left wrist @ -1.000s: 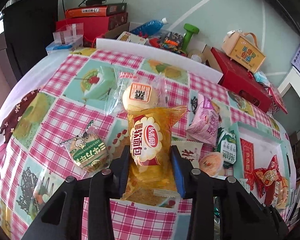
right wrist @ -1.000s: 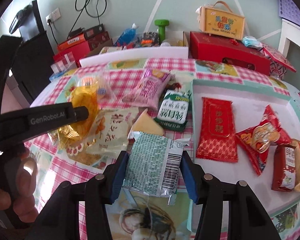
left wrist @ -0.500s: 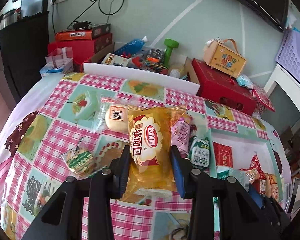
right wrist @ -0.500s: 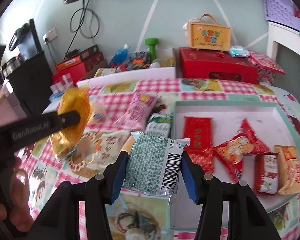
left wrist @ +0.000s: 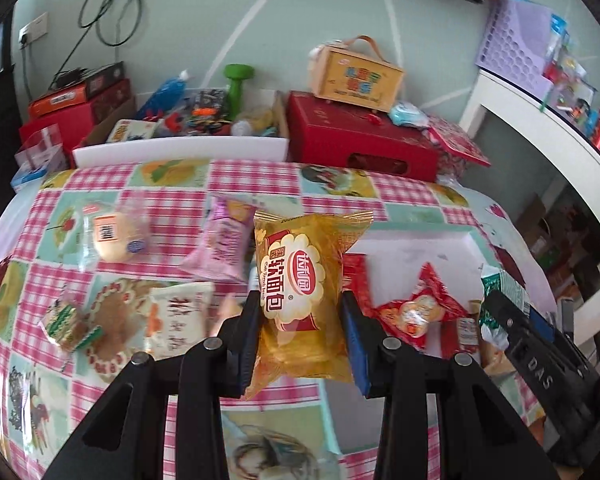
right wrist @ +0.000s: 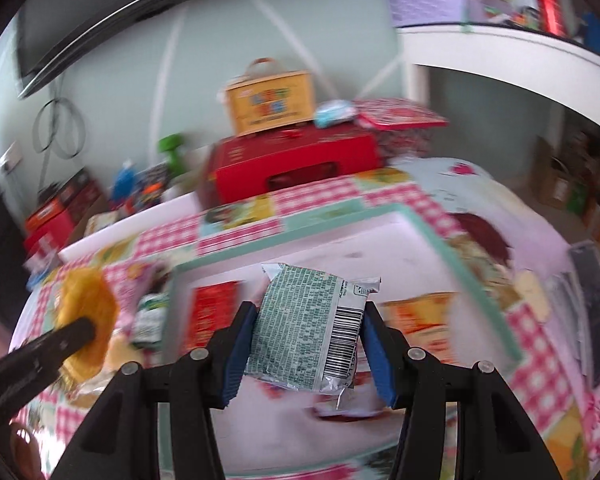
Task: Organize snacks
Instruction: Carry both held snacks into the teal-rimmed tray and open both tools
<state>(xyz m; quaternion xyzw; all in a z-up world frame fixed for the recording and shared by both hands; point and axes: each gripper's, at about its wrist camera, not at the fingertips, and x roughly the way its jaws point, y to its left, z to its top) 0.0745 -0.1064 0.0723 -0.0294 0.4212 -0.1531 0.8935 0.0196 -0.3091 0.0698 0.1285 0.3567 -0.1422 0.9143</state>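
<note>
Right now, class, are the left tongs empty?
No, the left tongs are shut on a yellow soft-bread packet, held above the checked tablecloth.

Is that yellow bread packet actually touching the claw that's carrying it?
Touching. In the left wrist view the left gripper has both blue pads pressed against the yellow bread packet, holding it above the table.

Tray (left wrist: 452, 240) sits on the table's right half; loose snack packets (left wrist: 224, 248) lie left of it on the tablecloth (left wrist: 52, 292). Bread packet (left wrist: 304, 296) between left gripper (left wrist: 302, 336) fingers, over tray's left edge. Gift boxes (left wrist: 356, 140) behind table.
</note>
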